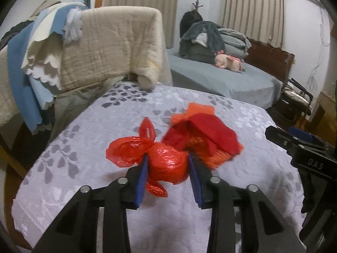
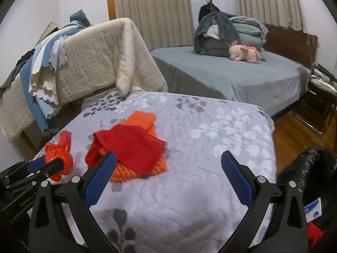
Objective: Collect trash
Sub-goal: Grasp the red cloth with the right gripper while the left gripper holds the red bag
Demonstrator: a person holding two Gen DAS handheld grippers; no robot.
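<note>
Red knotted bag (image 1: pixel 166 164) clamped, left view | black sack (image 2: pixel 305 168), right view only

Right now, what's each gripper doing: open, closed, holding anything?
Left gripper: closed on the red plastic bag.
Right gripper: open, nothing between its fingers.

One red bag (image 1: pixel 166 164), one red cloth (image 2: pixel 134 147), one orange cloth (image 2: pixel 141 119), one plush toy (image 2: pixel 245 52), two tongs: left (image 1: pixel 167 179), right (image 2: pixel 168 175).
</note>
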